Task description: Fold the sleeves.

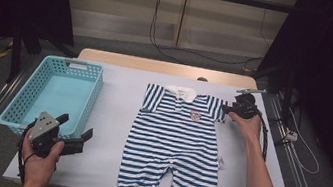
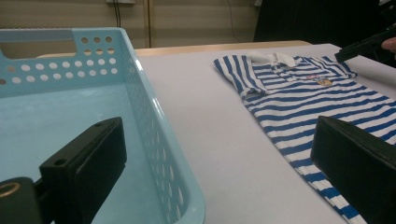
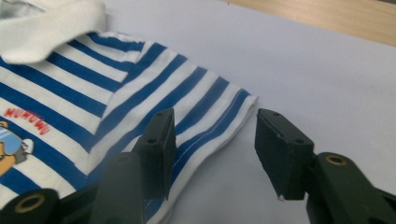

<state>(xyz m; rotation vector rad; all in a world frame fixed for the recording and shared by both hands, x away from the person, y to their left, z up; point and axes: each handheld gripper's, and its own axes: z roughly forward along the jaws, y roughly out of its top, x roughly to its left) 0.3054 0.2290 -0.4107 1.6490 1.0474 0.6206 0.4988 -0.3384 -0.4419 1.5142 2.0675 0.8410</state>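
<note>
A blue-and-white striped baby romper [image 1: 174,140] with a white collar lies flat on the white table [image 1: 114,125]. At the romper's right sleeve [image 3: 205,112], my right gripper [image 1: 227,109] comes in low. Its jaws stand apart in the right gripper view [image 3: 212,140], one over the striped sleeve and one over bare table, with the sleeve's hem between them and no pad pressing on it. My left gripper [image 1: 77,126] is held near the table's front left, open wide and holding nothing. In the left gripper view [image 2: 215,135], one jaw sits over the basket and the other toward the romper [image 2: 303,93].
A light blue perforated plastic basket [image 1: 95,93] stands on the left of the table, its inside bare [image 2: 154,126]. Bare white tabletop lies between basket and romper. A wooden strip [image 1: 168,67] runs along the far edge. Cables hang off the right side.
</note>
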